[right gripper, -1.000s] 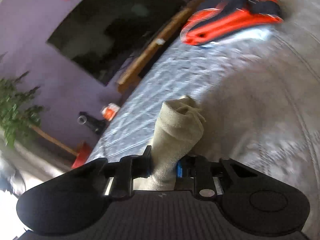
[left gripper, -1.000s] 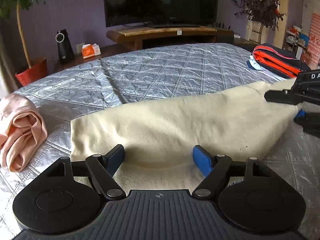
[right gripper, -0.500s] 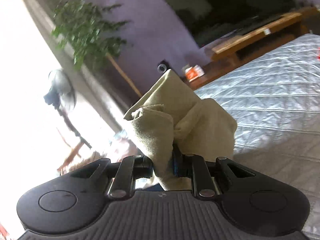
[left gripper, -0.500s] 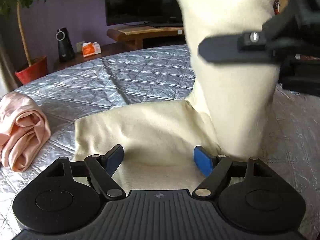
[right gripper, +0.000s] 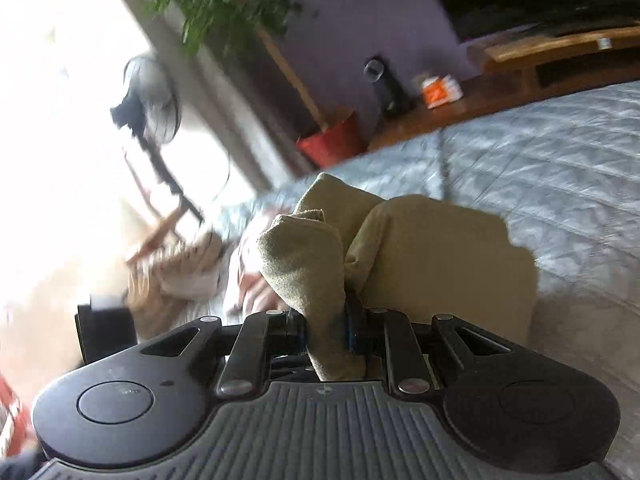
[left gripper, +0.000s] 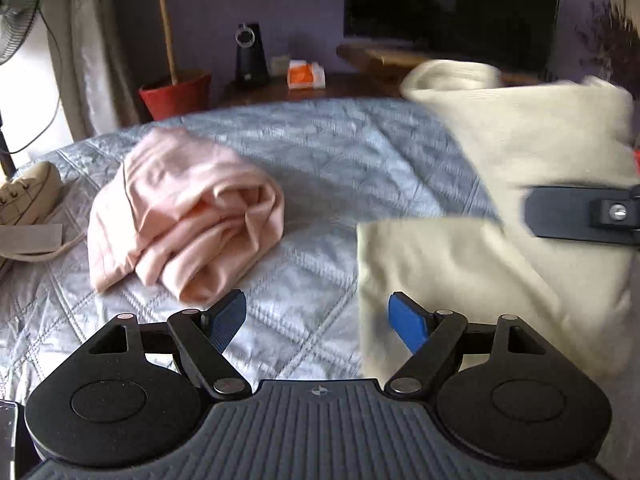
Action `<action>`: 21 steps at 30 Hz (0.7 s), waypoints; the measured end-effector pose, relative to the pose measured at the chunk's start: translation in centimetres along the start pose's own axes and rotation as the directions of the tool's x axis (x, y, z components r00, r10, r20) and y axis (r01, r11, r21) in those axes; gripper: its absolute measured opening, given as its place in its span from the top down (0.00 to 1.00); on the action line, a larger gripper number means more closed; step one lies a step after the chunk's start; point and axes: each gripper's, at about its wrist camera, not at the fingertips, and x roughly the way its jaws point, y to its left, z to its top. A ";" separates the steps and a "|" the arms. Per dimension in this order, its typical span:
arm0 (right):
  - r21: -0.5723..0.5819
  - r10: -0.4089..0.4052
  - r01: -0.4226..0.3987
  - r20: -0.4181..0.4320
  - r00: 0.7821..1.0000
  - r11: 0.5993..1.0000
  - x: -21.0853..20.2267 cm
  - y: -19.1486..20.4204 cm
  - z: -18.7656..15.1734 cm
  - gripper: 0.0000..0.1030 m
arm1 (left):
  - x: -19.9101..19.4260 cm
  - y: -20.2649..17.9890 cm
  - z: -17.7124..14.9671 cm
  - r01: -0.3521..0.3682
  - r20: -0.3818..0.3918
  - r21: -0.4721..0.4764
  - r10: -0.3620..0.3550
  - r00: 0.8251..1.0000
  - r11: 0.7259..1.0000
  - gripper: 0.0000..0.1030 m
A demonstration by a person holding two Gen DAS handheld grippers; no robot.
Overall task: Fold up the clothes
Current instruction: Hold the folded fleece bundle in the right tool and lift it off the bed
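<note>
A cream garment point(left gripper: 460, 264) lies on the grey quilted bed point(left gripper: 328, 168), its right part lifted and carried over toward the left. My right gripper point(right gripper: 326, 330) is shut on a bunched end of that cream garment point(right gripper: 308, 264), and one of its black fingers point(left gripper: 580, 214) shows at the right edge of the left wrist view, over the cloth. My left gripper point(left gripper: 316, 320) hovers open just above the bed at the garment's left edge, nothing between its blue pads. A crumpled pink garment point(left gripper: 184, 216) lies to its left.
A beige bag point(left gripper: 28, 196) sits at the bed's left edge. Beyond the bed stand a red plant pot point(left gripper: 176, 94), a black speaker point(left gripper: 250, 56), an orange tissue box point(left gripper: 306, 74), a wooden TV stand with a dark TV point(left gripper: 448, 4), and a fan point(right gripper: 150, 108).
My right gripper swung the cream garment's end up off the bed and across to the left, folding it over. My left gripper shifted left, off the cloth to its left edge.
</note>
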 end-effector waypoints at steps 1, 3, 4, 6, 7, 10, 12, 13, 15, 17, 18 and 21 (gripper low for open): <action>-0.006 0.006 -0.006 -0.022 1.000 1.000 0.5 0.1 -0.3 0.81 | 0.1 0.0 -0.1 0.002 -0.007 0.005 -0.002 1.000 1.000 0.19; -0.016 0.018 -0.019 -0.066 0.998 1.000 1.4 0.3 -0.8 0.81 | 0.0 0.1 -0.2 0.003 -0.007 0.008 -0.003 1.000 1.000 0.19; -0.015 0.014 -0.016 -0.082 0.997 1.000 1.7 0.3 -1.1 0.81 | -0.2 0.3 -0.2 0.000 -0.005 0.004 0.000 1.000 1.000 0.19; -0.001 0.013 -0.013 -0.109 0.994 1.000 2.2 0.1 -1.8 0.80 | -0.3 0.8 -0.2 -0.020 -0.008 0.010 0.020 1.000 1.000 0.18; 0.011 0.011 -0.010 -0.109 0.994 1.000 2.3 -0.1 -2.0 0.80 | -0.3 1.0 -0.3 -0.030 -0.010 0.014 0.031 0.999 0.999 0.18; 0.016 -0.007 0.010 -0.127 0.992 1.000 2.4 -0.2 -2.2 0.80 | -0.5 2.2 -0.3 -0.085 0.006 0.003 0.085 0.996 0.996 0.19; 0.010 -0.004 0.006 -0.143 0.990 1.000 2.5 -0.1 -2.5 0.80 | -0.8 3.6 0.0 -0.115 0.022 -0.047 0.116 0.993 0.992 0.19; 0.007 0.004 -0.003 -0.163 0.987 1.000 2.7 -0.1 -2.7 0.79 | -1.1 4.4 0.1 -0.125 0.034 -0.089 0.129 0.991 0.988 0.19; -0.021 0.009 -0.013 -0.182 0.983 1.000 2.9 0.0 -2.8 0.79 | -1.6 5.4 0.4 -0.111 0.067 -0.158 0.123 0.990 0.981 0.19; -0.040 0.001 -0.009 -0.189 0.982 0.999 3.0 0.3 -2.7 0.77 | -2.1 5.2 0.6 -0.109 0.091 -0.163 0.125 0.988 0.981 0.19; -0.043 0.001 -0.009 -0.192 0.981 0.999 3.1 0.5 -2.6 0.75 | -2.2 5.1 0.7 -0.109 0.101 -0.160 0.126 0.987 0.981 0.19; -0.059 0.020 -0.033 -0.199 0.980 0.998 3.2 1.0 -2.4 0.55 | -2.2 4.7 0.9 -0.094 0.116 -0.155 0.113 0.987 0.983 0.19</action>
